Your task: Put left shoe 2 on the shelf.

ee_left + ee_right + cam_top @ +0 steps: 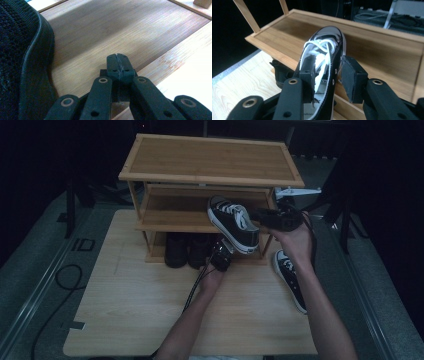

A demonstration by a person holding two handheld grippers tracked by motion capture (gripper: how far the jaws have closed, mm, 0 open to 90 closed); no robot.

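1. Bamboo shoe rack (210, 157) stands at the far side of the light wood table (145, 315); it has a top shelf, a middle shelf and a bottom level.
2. Black canvas sneaker with white laces (233, 222) sits at the front edge of the middle shelf (172, 212), right half, heel overhanging toward the person, toe pointing in and left.
3. Right gripper (261, 216) is at the sneaker's heel end, held level by the right hand (295, 240).
4. Right gripper view: jaws part-spread. One pad (310, 75) sits inside the shoe opening, the other pad (352, 77) is outside the heel wall with a visible gap. The sneaker's side wall is between them but not pinched.
5. Left gripper (221, 255) is low in front of the rack, under the sneaker's heel, held by the left hand (212, 280).
6. Left gripper view: jaws pressed together with nothing between them, tips (118, 65) over a bamboo shelf board. A dark shoe (22, 62) is just beside them on the left.
7. Second matching sneaker (291, 280) lies on the table right of the rack, beside the right forearm.
8. Pair of dark shoes (187, 250) stands on the bottom level.
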